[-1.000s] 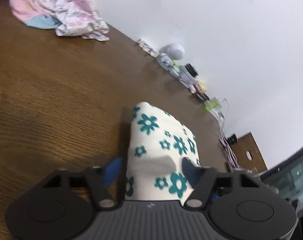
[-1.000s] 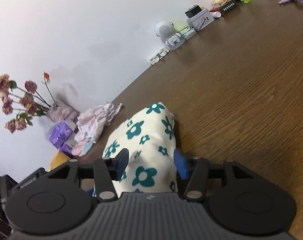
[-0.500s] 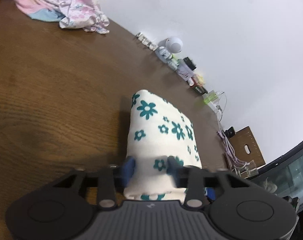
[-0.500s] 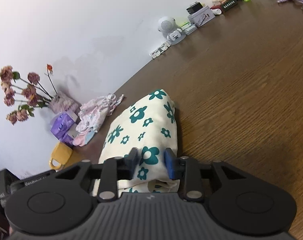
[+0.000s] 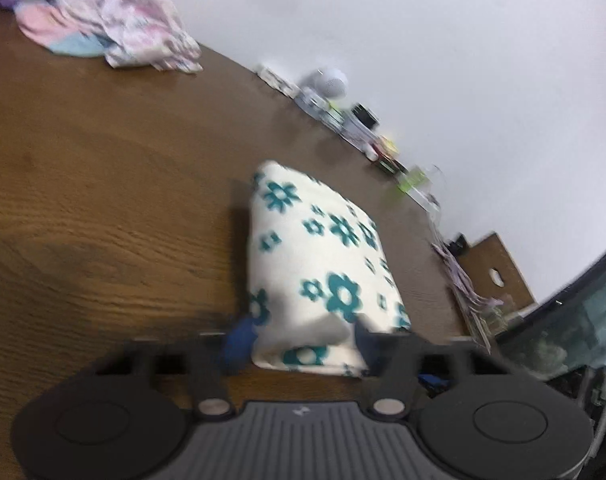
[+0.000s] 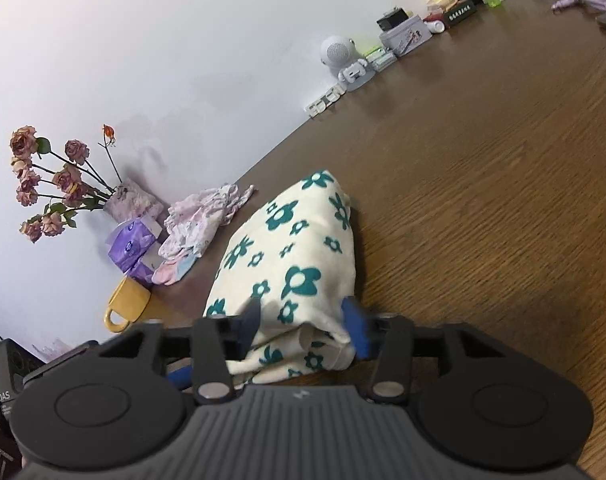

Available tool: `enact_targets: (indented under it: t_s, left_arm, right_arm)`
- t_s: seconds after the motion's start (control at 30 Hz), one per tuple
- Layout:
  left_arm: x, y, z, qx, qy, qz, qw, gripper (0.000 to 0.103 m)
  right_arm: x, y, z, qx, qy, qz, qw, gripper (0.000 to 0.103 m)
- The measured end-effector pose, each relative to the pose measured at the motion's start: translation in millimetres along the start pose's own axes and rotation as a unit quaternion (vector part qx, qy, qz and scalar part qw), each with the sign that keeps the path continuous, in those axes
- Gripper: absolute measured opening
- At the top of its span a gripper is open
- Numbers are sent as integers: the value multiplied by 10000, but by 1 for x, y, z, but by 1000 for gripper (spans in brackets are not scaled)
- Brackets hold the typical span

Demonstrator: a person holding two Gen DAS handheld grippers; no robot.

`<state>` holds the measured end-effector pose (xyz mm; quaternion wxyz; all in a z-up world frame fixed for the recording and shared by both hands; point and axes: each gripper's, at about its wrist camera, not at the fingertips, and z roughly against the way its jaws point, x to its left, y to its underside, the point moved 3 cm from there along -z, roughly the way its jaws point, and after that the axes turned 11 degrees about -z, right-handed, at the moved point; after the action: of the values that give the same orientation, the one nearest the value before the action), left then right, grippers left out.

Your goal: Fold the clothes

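Left wrist view: the folded cloth (image 5: 323, 256), cream with teal flowers, lies flat on the table (image 5: 103, 200), its near edge between the blue pads of the left gripper (image 5: 299, 336). The jaws are closing, with the cloth's near corner between them; the picture is blurred, so I cannot tell whether the pads press the fabric yet. In the right wrist view the right gripper (image 6: 303, 328) straddles the other near corner of the cloth (image 6: 291, 256), jaws also closing, the right pad touching the folded edge and the left one just beside it.

The step in hand looks like taking both near corners of the bundle, to fold it once more or carry it off. To do it well, both grippers should bite all the layers at the edge, not only the top one, since the layers show loose at the right corner. Both should close at matching depth so the bundle stays square, and lift together so nothing sags open.

Both grippers point forward and somewhat down at the table, side by side. A pile of pink clothes (image 5: 115, 36) lies well apart by the wall.
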<state>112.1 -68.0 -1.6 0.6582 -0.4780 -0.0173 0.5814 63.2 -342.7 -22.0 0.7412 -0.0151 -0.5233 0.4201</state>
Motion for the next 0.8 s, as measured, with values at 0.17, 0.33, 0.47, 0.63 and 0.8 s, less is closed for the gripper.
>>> enact_targets:
  t_s: [0.17,0.33,0.47,0.63,0.8]
  left_arm:
    - [2,1,3,-24,-122,49,9999,59]
    - [-1,1,2,-11,-30,-56,10000,21]
    - [-3,-4,3,-72,-200,-58,9998,63]
    - [-1,-9,-1,-65,-128,-92,9999,33]
    - [0,-12,-5,44,-204,-76,9998,64]
  right_arm:
    - [-1,3,1,-19,10,-21,10000,32]
    - [0,5,-2,68,30,37,10000,20]
    - [3,1,0,5,54,116,9999,37]
    - [4,-7,-2,-71,70,180,9998,48]
    - [4,-11,-12,113,101,200,9997,27]
